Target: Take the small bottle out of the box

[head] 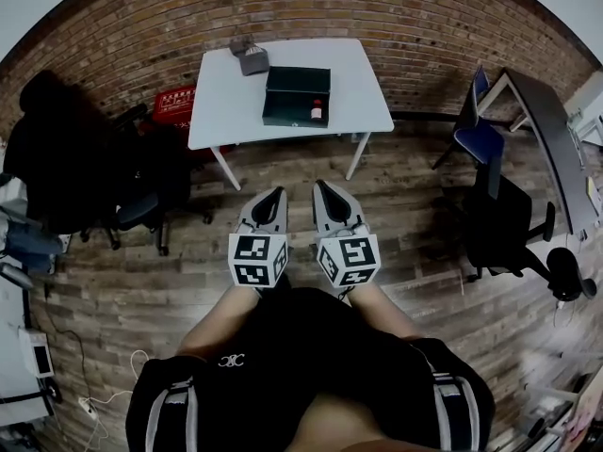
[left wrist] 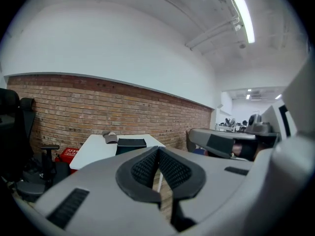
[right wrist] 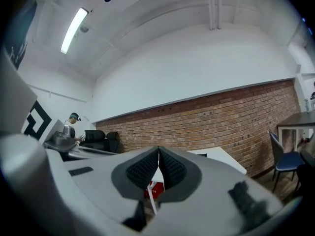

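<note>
- Head view, looking down from above: the white table [head: 215, 111] stands far against the brick wall, and the dark green box [head: 294, 88] lies open on it.
- Only this view looks into the box: the small bottle [head: 317, 110], reddish, stands upright in its right near corner.
- The left gripper view catches the box [left wrist: 130, 143] side-on, so the bottle is hidden. A grey cap [left wrist: 109, 137] lies just to its left.
- The right gripper view alone picks up a person [right wrist: 73, 124] far off to the left.
- The left gripper [left wrist: 158, 150] is clenched, pads meeting, with nothing between them.
- The right gripper [right wrist: 158, 151] is likewise clamped tight on nothing.
- Both grippers sit side by side over the wooden floor, well apart from the table.
- A red crate [head: 174, 102] left of the table carries white lettering, too small to read.
</note>
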`<move>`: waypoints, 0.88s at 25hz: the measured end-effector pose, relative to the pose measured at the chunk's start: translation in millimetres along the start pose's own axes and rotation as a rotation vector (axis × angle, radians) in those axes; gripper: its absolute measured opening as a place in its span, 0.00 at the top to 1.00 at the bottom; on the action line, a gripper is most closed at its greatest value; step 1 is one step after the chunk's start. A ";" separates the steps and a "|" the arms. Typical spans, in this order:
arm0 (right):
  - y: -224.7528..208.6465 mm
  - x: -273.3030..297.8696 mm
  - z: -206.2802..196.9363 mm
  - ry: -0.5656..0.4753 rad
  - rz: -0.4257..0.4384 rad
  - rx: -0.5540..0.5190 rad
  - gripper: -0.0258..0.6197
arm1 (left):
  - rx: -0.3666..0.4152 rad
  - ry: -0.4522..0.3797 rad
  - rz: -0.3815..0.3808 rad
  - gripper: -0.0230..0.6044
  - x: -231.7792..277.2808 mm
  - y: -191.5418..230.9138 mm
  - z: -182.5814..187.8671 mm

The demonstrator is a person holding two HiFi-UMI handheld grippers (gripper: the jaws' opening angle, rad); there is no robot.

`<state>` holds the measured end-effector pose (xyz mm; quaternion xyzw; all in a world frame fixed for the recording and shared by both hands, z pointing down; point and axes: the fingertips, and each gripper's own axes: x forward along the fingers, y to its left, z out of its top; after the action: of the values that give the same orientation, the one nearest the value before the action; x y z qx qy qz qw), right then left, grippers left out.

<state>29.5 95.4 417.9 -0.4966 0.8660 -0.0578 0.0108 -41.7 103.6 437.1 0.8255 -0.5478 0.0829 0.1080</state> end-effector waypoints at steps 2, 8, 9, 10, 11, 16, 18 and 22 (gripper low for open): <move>-3.9 17.9 3.6 0.002 -0.006 -0.005 0.91 | -0.004 -0.002 -0.006 0.94 14.3 12.8 8.0; -16.1 72.0 10.1 0.017 -0.026 -0.012 0.91 | -0.013 0.009 -0.030 0.94 55.3 47.7 21.8; -17.3 81.0 9.8 0.023 -0.027 -0.013 0.91 | -0.015 0.013 -0.032 0.94 61.5 53.9 23.0; -18.2 89.9 9.9 0.027 -0.029 -0.013 0.91 | -0.018 0.015 -0.034 0.94 67.5 60.5 24.5; -18.9 98.8 10.5 0.031 -0.030 -0.013 0.91 | -0.020 0.017 -0.036 0.94 73.4 67.3 26.7; -20.9 144.6 15.9 0.034 -0.047 -0.015 0.91 | -0.021 0.015 -0.049 0.94 100.2 102.4 41.8; -19.0 164.1 17.4 0.033 -0.051 -0.019 0.91 | -0.021 0.015 -0.054 0.94 110.4 118.7 46.1; -15.8 200.0 19.3 0.033 -0.061 -0.019 0.91 | -0.020 0.014 -0.064 0.94 129.8 150.5 54.2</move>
<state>-56.8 -86.5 408.2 -0.5218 0.8511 -0.0579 -0.0099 -129.4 -82.7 431.2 0.8408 -0.5211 0.0798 0.1227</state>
